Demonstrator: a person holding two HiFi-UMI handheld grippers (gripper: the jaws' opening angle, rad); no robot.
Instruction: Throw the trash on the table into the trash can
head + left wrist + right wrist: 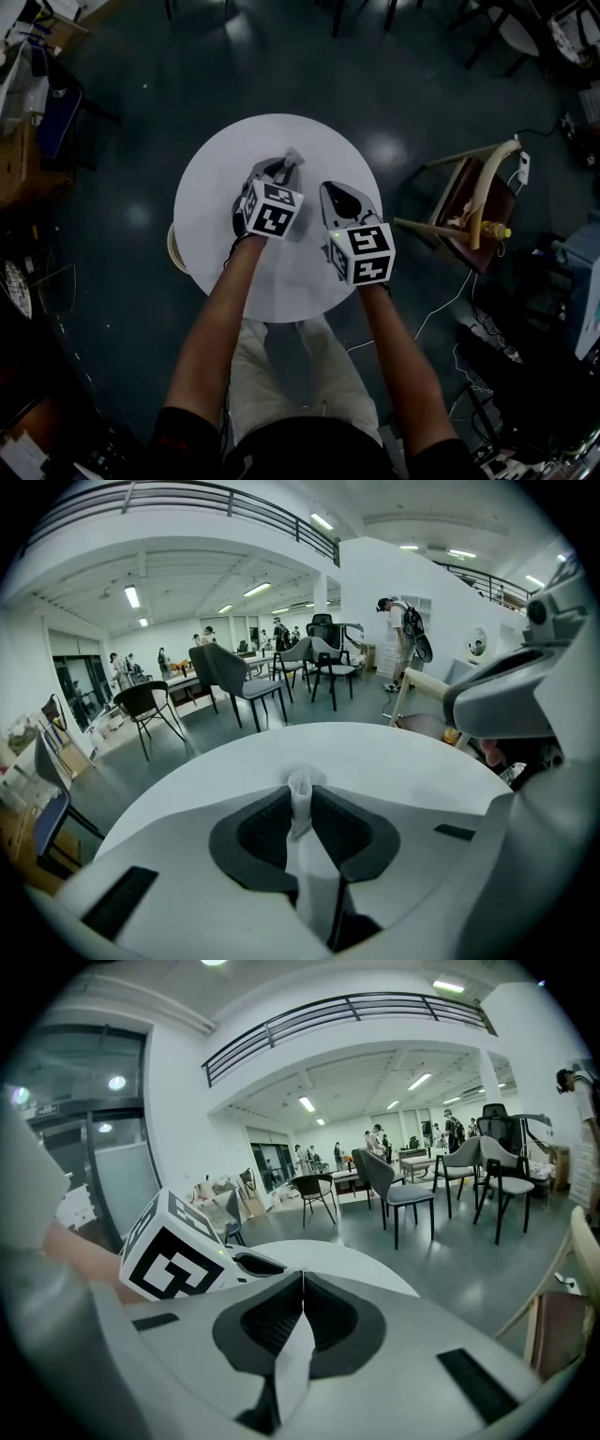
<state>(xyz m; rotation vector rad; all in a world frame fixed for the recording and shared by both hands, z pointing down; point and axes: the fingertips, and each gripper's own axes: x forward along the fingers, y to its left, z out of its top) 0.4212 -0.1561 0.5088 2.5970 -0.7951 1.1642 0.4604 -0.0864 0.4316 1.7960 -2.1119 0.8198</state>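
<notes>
My left gripper (287, 169) is over the middle of the round white table (225, 159). In the left gripper view it (300, 792) is shut on a crumpled white tissue (301, 810), whose twisted end sticks out past the tips, just above the tabletop (375, 752). My right gripper (338, 200) hovers close beside it on the right. Its jaws (303, 1277) meet at the tips and no trash shows between them. A beige round rim (172, 247), possibly the trash can, peeks out from under the table's left edge, mostly hidden.
A wooden-framed chair (472, 208) with a yellow item on its seat stands right of the table. Cables trail on the dark floor at the lower right. Office chairs (234, 677) and people stand farther back in the hall. Boxes and clutter line the left side.
</notes>
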